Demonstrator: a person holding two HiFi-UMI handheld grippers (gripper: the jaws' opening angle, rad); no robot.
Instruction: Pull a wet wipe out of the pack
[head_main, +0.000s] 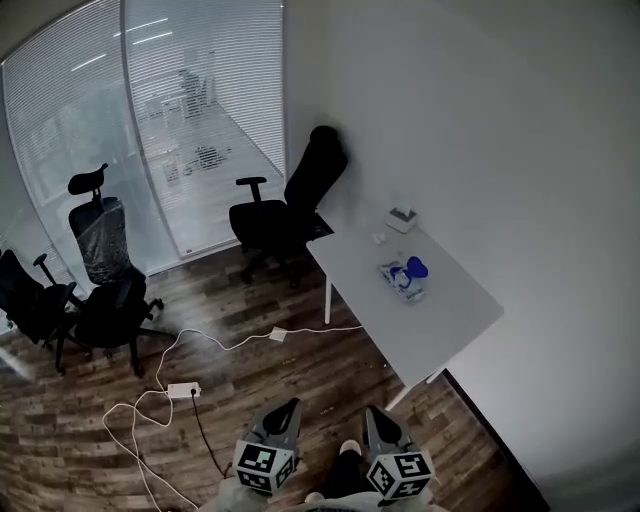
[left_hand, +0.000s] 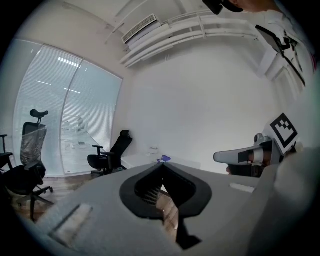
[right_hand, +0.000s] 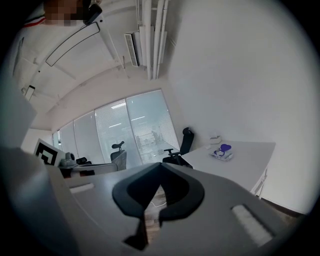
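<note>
The wet wipe pack (head_main: 404, 277), pale with a blue lid, lies on the white table (head_main: 450, 320) far ahead of me at the right. It also shows small and distant as the pack (left_hand: 163, 159) in the left gripper view and as the pack (right_hand: 222, 152) in the right gripper view. My left gripper (head_main: 291, 405) and right gripper (head_main: 373, 411) are side by side at the bottom of the head view, over the wood floor and well short of the table. Both have their jaws closed tip to tip with nothing between them.
A small white box (head_main: 402, 217) stands at the table's far end. A black office chair (head_main: 285, 205) sits by that end, and more chairs (head_main: 100, 290) stand at the left. A white cable and power strip (head_main: 183, 390) lie on the floor. A glass wall (head_main: 150, 120) runs along the back.
</note>
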